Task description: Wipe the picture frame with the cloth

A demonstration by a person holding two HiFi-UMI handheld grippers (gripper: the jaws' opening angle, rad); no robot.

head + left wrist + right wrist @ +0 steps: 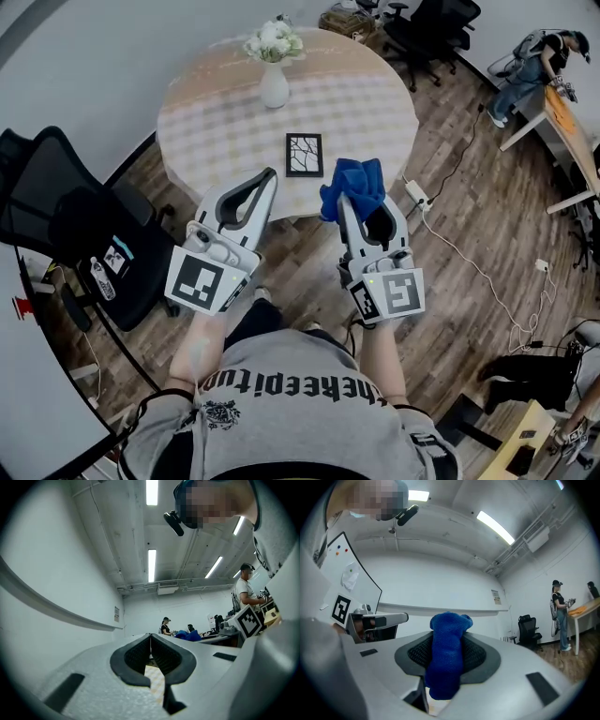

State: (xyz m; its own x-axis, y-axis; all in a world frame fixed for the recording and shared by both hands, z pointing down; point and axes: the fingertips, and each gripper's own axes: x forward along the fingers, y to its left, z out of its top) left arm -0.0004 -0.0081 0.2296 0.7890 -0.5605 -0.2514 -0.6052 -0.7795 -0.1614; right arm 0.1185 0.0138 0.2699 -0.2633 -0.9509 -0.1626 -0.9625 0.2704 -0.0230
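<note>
Cloth [352,185] pinched tight between right gripper [361,211] jaws, ready for wiping picture frame [304,155] just ahead; left gripper [268,176] jaws closed, empty.

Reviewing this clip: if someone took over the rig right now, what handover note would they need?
Left claw: shut, empty, pointing upward.
Right claw: shut on the blue cloth, held up by the table's near edge.
Frame: flat on the table in front of the vase; the cloth is not on it.
Done: cloth in the claw.
Left: lower the cloth and wipe the frame.
</note>
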